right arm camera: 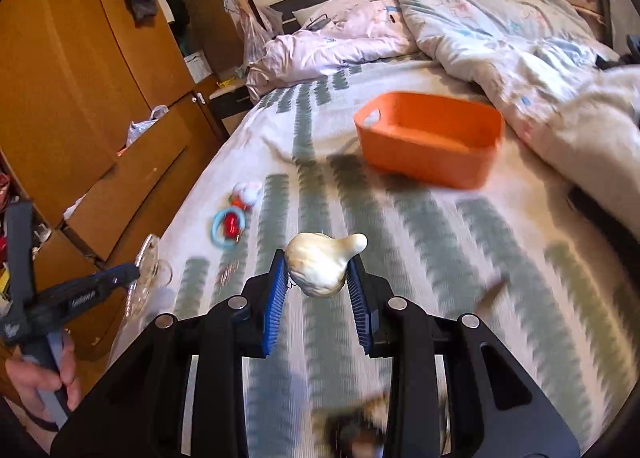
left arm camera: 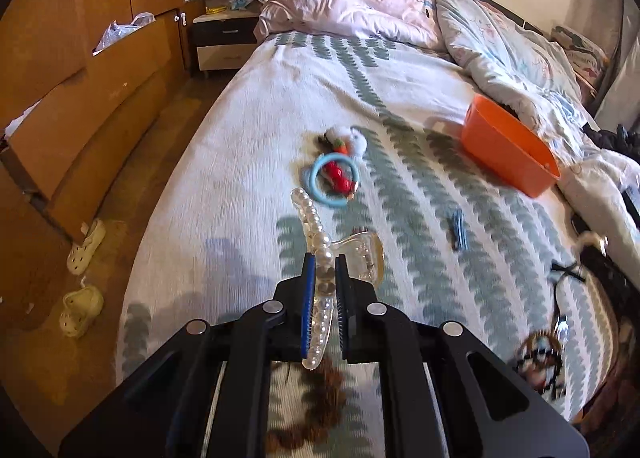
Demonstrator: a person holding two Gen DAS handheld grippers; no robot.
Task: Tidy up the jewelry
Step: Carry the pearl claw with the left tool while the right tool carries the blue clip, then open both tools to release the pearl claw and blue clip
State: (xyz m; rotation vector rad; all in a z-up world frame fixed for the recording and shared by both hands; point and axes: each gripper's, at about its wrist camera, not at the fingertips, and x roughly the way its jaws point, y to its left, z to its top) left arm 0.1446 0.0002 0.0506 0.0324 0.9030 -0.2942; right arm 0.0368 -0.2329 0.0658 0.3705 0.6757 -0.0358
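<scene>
My left gripper point(left arm camera: 325, 260) is shut on a clear hair claw clip with a row of pearls point(left arm camera: 316, 234) and holds it above the bedspread. My right gripper point(right arm camera: 318, 262) is shut on a cream pearly clip point(right arm camera: 320, 262) and holds it above the bed, short of the orange basket point(right arm camera: 432, 154). The basket also shows in the left wrist view point(left arm camera: 504, 150) at the right. A light blue ring with a red piece point(left arm camera: 334, 178) and a white plush clip point(left arm camera: 352, 140) lie on the bed. They show in the right wrist view too point(right arm camera: 228, 228).
A blue clip point(left arm camera: 458, 228) lies on the bedspread. Dark beaded pieces point(left arm camera: 540, 362) lie at the right edge, a brown scrunchie point(left arm camera: 316, 406) under my left gripper. Crumpled duvets point(right arm camera: 500, 38) fill the far end. Wooden wardrobes point(left arm camera: 80, 98) stand left, slippers point(left arm camera: 84, 246) on the floor.
</scene>
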